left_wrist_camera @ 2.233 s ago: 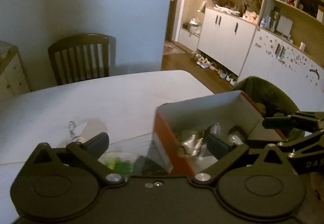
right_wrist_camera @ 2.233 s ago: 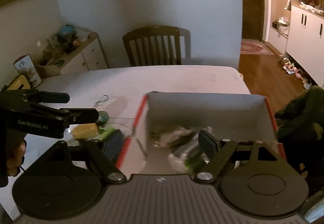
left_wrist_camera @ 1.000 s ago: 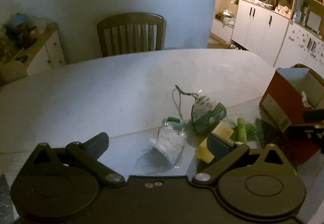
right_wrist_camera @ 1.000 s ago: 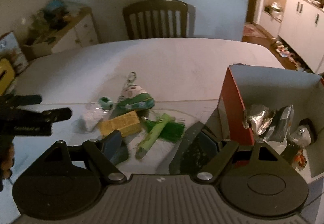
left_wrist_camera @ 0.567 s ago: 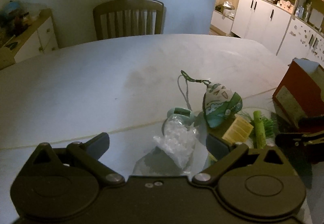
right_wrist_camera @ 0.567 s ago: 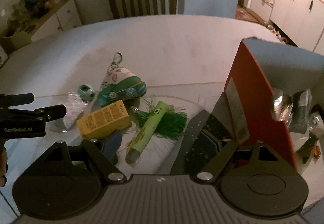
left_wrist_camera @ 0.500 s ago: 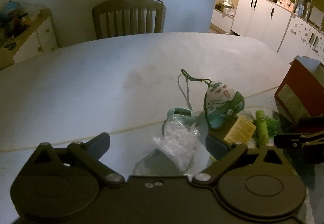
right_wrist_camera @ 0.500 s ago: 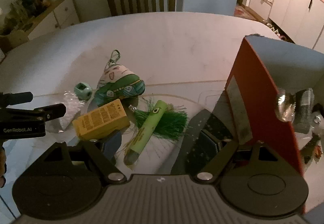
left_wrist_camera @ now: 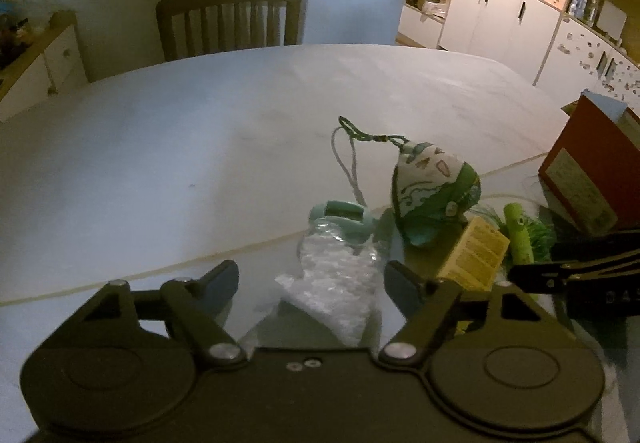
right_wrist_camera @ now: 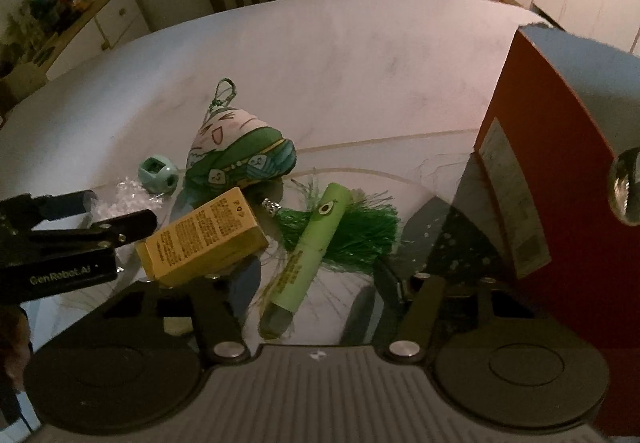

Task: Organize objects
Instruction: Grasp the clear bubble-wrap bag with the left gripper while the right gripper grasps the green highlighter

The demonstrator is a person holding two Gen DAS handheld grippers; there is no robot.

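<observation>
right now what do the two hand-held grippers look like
Both are matte black with paired round discs, silver pivot screws and linkage arms. The left hand-held gripper bears white GenRobot.AI lettering; the right hand-held gripper has a ribbed grey body.

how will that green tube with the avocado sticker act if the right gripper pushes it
The green tube is a smooth cylinder lying flat, so it would probably roll sideways. It rests partly on the green tassel, which may drag along. It looks light.
</observation>
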